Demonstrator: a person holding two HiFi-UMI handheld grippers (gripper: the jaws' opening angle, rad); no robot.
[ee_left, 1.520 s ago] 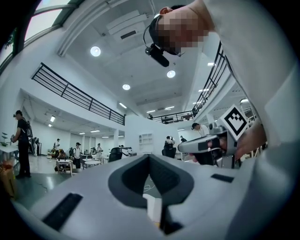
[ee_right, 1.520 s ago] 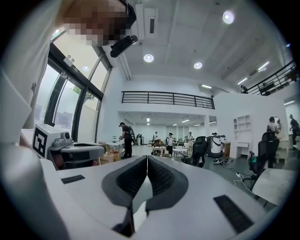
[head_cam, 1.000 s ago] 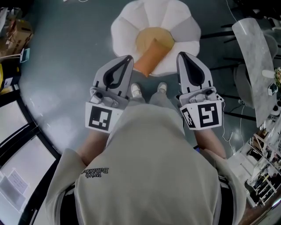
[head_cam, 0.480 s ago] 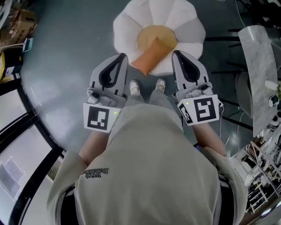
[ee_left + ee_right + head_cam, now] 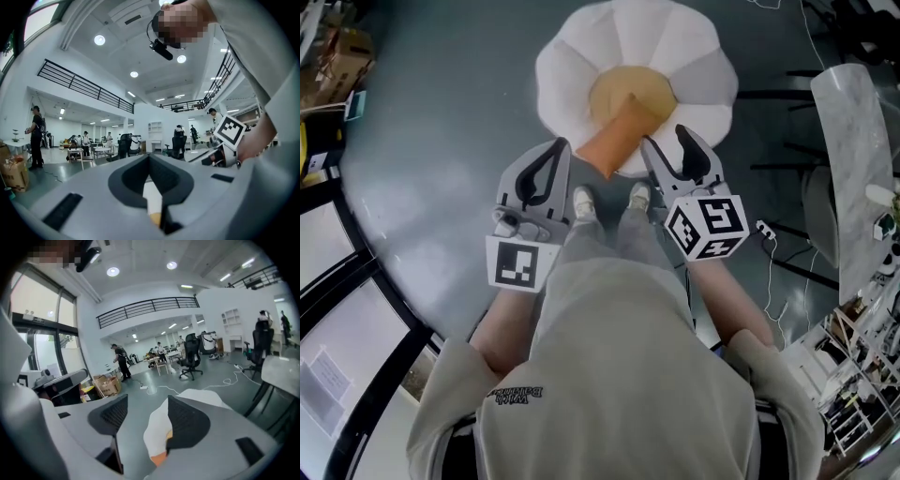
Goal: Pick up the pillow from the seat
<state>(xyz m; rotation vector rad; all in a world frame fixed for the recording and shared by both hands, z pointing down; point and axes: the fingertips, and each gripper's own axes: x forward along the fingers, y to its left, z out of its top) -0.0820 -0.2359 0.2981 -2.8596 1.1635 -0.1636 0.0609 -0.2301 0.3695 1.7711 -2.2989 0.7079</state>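
Head view is showing the orange wedge-shaped fabric pillow (image 5: 614,141) lying on the white flower-shaped cushion seat (image 5: 581,66), which is sitting on the grey floor (image 5: 441,141). Right tool (image 5: 663,137) is hovering just beside the pillow, jaws opening with nothing gripped. Left tool (image 5: 560,143) is keeping its jaws together, empty.

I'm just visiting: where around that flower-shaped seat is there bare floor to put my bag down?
The grey floor left of the flower seat is bare up to the boxes at the left edge. The right side is crowded: a marbled table top and a white cable. The seat's middle holds the orange pillow.
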